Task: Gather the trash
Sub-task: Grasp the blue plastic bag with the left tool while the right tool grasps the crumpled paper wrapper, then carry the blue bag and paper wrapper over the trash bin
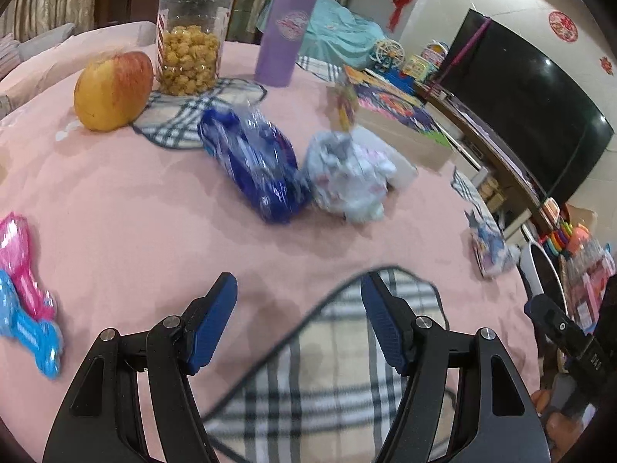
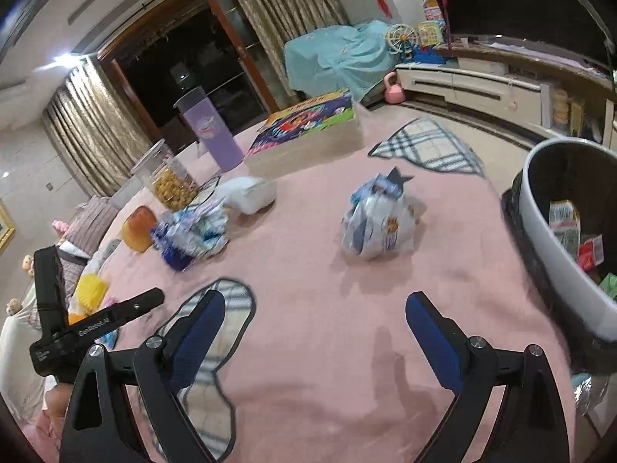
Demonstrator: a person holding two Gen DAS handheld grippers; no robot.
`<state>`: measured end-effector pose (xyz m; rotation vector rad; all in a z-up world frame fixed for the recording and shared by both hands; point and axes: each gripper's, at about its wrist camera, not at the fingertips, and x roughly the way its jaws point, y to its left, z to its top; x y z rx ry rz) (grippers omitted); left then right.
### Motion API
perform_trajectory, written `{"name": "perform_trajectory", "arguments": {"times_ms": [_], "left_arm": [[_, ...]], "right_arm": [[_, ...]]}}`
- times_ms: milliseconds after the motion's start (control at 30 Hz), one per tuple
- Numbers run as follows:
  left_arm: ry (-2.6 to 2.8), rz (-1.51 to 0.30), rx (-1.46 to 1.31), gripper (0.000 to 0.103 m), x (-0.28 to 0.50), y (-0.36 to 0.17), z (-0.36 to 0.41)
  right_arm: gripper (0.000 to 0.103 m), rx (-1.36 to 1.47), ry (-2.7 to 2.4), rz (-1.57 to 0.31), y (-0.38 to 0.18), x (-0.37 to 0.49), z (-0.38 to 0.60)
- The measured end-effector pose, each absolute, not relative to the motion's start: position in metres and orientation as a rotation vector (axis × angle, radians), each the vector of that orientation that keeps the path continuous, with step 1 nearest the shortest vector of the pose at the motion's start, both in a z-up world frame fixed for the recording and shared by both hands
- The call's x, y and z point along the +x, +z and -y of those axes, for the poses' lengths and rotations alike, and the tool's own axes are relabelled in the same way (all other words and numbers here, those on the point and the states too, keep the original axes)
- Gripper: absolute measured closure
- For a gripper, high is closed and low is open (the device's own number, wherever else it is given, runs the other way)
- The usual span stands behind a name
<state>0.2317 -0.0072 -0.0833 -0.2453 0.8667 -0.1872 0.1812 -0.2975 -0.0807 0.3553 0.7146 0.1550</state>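
Our left hand-held gripper hangs spread wide over the pink surface, nothing between its jaws. The blue wrapper and crumpled white wrapper sit touching at frame centre. Our right hand-held gripper gapes empty too, crumpled packet just above it, trash bin at right edge.

left wrist: low over pink tablecloth, facing apple | right wrist: higher, facing bin | shared: crumpled wrappers
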Motion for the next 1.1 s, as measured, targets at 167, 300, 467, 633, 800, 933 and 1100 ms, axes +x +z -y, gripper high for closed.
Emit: {"name": "perform_trajectory", "arguments": {"times_ms": [167, 300, 467, 633, 800, 933, 1100], "left_arm": [[-0.164, -0.863, -0.253, 0.035, 0.261, -0.082, 0.002], [-0.133, -0.861, -0.271, 0.035, 0.284, -0.085, -0.007], [-0.141, -0.885, -0.294, 0.057, 0.302, -0.097, -0.012], [-0.169, -0.877, -0.273, 0.075, 0.294, -0.098, -0.01], [-0.248, -0.877, -0.277, 0.076, 0.266, -0.094, 0.002], [-0.313, -0.875, -0.272, 0.076, 0.239, -0.088, 0.019], [-0.417, -0.879, -0.237, 0.076, 0.209, -0.08, 0.052]], "right_arm": [[0.007, 0.364, 0.102, -0.719, -0.083, 0.202, 0.306], [0.007, 0.365, 0.078, -0.712, -0.084, 0.216, 0.312], [0.011, 0.339, 0.026, -0.713, -0.092, 0.232, 0.316], [0.065, 0.359, 0.018, -0.749, -0.104, 0.237, 0.323], [0.073, 0.368, 0.059, -0.718, -0.098, 0.223, 0.321], [0.073, 0.394, 0.094, -0.708, -0.096, 0.202, 0.321], [0.073, 0.423, 0.113, -0.695, -0.093, 0.176, 0.329]]}}
